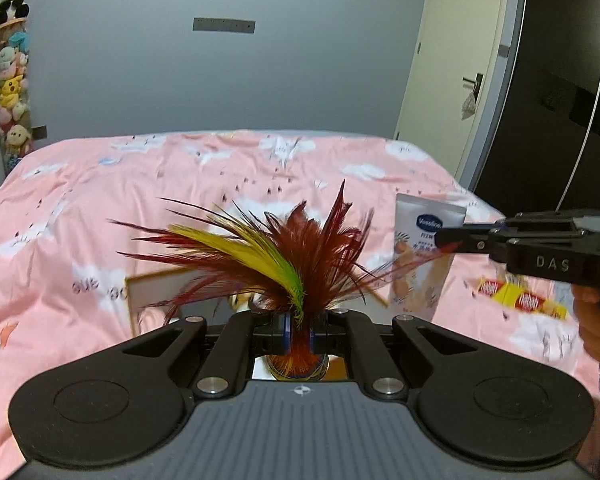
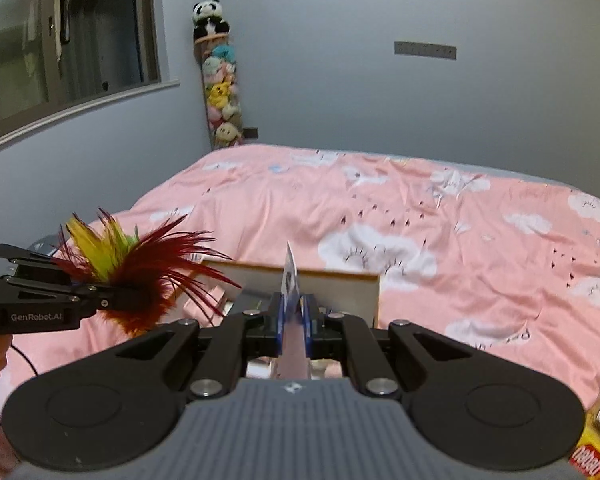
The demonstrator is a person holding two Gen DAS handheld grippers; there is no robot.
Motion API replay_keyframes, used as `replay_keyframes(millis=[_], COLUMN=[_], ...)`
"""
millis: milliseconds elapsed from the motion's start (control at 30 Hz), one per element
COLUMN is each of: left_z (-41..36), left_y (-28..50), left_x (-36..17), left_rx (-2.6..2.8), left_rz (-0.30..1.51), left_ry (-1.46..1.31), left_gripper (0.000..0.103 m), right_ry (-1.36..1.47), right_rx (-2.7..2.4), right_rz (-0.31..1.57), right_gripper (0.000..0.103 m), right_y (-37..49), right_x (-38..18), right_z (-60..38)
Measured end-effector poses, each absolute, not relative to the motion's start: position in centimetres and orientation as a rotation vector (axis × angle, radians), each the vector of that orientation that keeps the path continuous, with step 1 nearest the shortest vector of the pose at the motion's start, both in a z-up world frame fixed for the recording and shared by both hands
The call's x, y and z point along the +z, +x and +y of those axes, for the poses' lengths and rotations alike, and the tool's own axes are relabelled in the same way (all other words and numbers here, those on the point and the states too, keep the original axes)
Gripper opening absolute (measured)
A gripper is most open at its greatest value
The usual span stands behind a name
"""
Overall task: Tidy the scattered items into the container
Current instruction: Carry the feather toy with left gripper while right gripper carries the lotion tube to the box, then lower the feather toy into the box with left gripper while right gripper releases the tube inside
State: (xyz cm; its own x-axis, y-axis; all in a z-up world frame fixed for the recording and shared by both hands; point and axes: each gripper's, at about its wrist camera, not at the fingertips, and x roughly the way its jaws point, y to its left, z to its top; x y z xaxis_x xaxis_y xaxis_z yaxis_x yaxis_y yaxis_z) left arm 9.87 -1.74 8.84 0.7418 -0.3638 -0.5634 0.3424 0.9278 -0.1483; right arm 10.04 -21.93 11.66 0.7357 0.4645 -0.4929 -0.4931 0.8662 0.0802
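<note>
While the left gripper clamps a feather shuttlecock, the right gripper pinches a lotion tube — both above the box.

Feather shuttlecock aloft; Vaseline tube aloft

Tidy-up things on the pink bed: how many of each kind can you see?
Feather shuttlecock, in left gripper: 1
Vaseline tube, in right gripper: 1
Yellow snack packet: 1
Box: 1
Total: 4
</note>
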Motion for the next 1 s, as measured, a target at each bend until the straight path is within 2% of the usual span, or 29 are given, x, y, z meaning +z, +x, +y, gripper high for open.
replay_keyframes(millis=[200, 667, 1000], left_z=[-3.3, -6.6, -8.1], left_y=[13.2, 18.9, 20.4], left_x=[7.7, -0.4, -4.2], left_rx=[-0.402, -0.440, -0.442], left_rz=[0.632, 0.798, 0.850], left_ry=[-0.074, -0.084, -0.051], left_gripper=[0.008, 0.008, 0.008], right_ry=[-0.029, -0.028, -0.150], right_rx=[0.491, 0.438, 0.405], right_rz=[0.515, 0.665, 0.699], right_gripper=[0.010, 0.010, 0.010], right_y=[12.5, 18.2, 19.2], right_x=[11.2, 3.9, 0.1], right_z=[-21.3, -20.5, -19.2])
